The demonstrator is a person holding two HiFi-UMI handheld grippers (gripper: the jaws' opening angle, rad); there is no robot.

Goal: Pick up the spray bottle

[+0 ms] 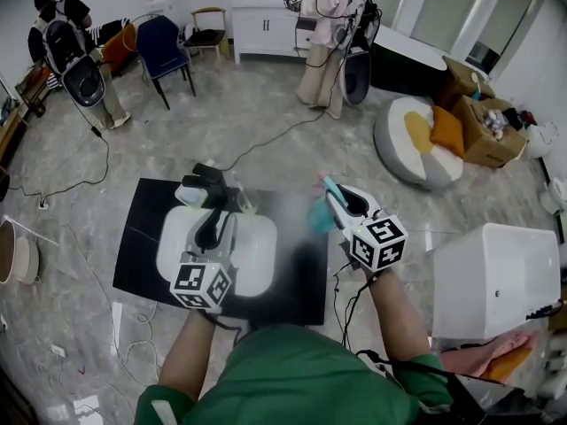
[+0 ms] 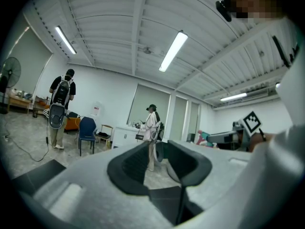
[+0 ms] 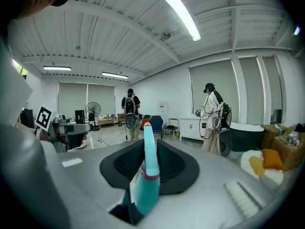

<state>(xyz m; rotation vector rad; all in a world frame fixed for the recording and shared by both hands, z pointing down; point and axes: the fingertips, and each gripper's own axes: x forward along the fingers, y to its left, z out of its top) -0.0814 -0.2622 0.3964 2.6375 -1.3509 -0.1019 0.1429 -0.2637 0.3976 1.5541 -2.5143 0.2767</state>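
Observation:
A teal spray bottle (image 1: 321, 212) sits between the jaws of my right gripper (image 1: 341, 200), held up over the right edge of the black mat (image 1: 142, 237). In the right gripper view the spray bottle (image 3: 147, 180) stands between the black pads, neck pointing up, with my right gripper (image 3: 147, 163) shut on it. A faint grey haze hangs to the left of the bottle. My left gripper (image 1: 211, 186) hovers over a white rounded board (image 1: 257, 255) on the mat. In its own view my left gripper (image 2: 152, 159) shows a gap between the pads with nothing in it.
A white box (image 1: 496, 277) stands close on the right. A round beanbag (image 1: 416, 140) and cardboard boxes (image 1: 483, 122) lie at the back right. Two people (image 1: 71, 51) (image 1: 332, 34) stand at the back beside a blue chair (image 1: 164, 47). Cables (image 1: 266, 140) cross the floor.

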